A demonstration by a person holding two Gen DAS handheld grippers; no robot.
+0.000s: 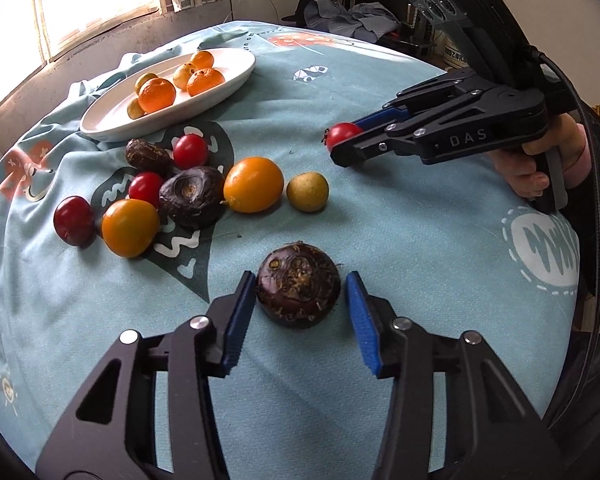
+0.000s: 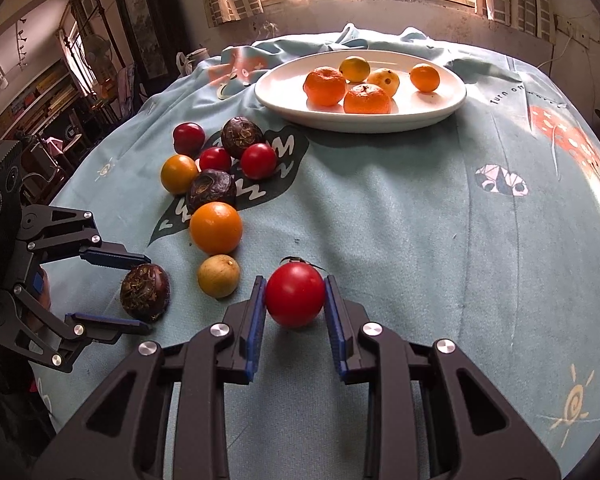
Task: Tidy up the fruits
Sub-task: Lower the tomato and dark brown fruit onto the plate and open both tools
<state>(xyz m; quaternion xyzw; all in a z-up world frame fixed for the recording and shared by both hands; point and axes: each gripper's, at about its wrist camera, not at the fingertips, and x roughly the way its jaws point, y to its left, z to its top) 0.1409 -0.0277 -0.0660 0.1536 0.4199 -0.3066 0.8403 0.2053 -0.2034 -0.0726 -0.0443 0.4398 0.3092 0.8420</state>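
My left gripper [image 1: 300,288] is open around a dark purple water chestnut [image 1: 298,289] that lies on the blue cloth; the left pad touches it, the right pad stands slightly off. It also shows in the right wrist view [image 2: 145,292], between the left gripper's [image 2: 146,291] fingers. My right gripper [image 2: 295,295] is shut on a red cherry tomato [image 2: 295,295] low over the cloth; the left wrist view shows the right gripper [image 1: 342,140] and the tomato [image 1: 342,135] too. A white plate [image 1: 112,118] at the back holds several orange and yellow fruits.
A cluster of loose fruit lies between the plate and the grippers: red tomatoes [image 1: 190,151], orange tomatoes [image 1: 253,184], two more chestnuts [image 1: 191,196] and a small yellow fruit [image 1: 307,191]. The blue patterned cloth [image 1: 420,240] covers the rounded table. A window wall stands behind.
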